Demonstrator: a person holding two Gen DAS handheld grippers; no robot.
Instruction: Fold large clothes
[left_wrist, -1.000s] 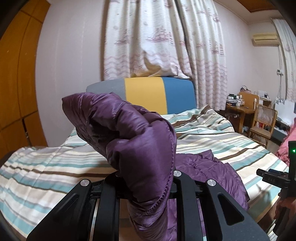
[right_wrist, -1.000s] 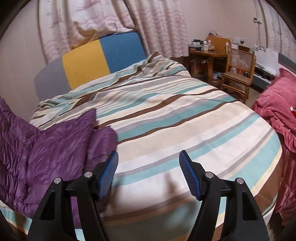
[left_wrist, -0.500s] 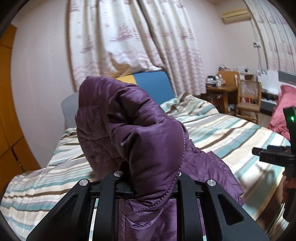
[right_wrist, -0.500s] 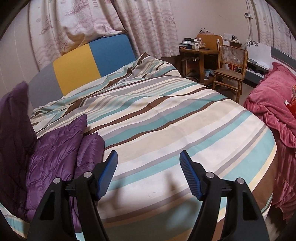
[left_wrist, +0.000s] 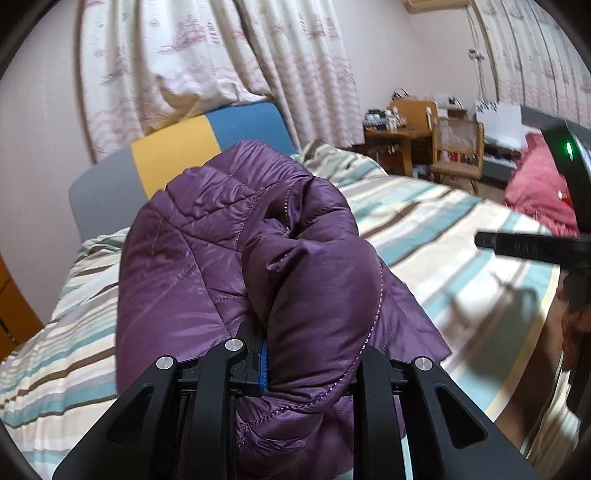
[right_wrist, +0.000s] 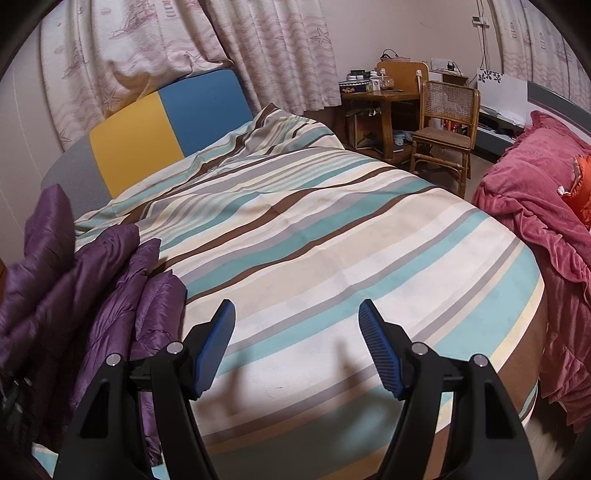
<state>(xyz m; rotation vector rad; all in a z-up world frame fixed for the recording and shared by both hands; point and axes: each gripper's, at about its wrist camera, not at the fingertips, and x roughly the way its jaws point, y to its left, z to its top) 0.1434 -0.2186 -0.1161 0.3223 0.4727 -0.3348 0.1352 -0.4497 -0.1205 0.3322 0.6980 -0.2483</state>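
Observation:
A purple quilted down jacket (left_wrist: 240, 266) lies bunched on the striped bed (left_wrist: 436, 236). My left gripper (left_wrist: 295, 369) is shut on a fold of the jacket and holds it raised; the cloth hides most of the fingers. In the right wrist view the jacket (right_wrist: 92, 295) hangs and lies at the left of the bed (right_wrist: 314, 229). My right gripper (right_wrist: 297, 347) is open and empty, above the bed's near edge, to the right of the jacket. The right gripper's body also shows at the right edge of the left wrist view (left_wrist: 554, 243).
A grey, yellow and blue headboard (right_wrist: 155, 129) stands against curtains (right_wrist: 166, 48). A wooden table (right_wrist: 380, 99) and a wicker chair (right_wrist: 443, 125) stand at the back right. A pink blanket (right_wrist: 543, 206) lies piled at the right.
My left gripper has swung right with the jacket fold, nearer the right gripper. The jacket has bunched up more on the left of the bed. My right gripper stays open.

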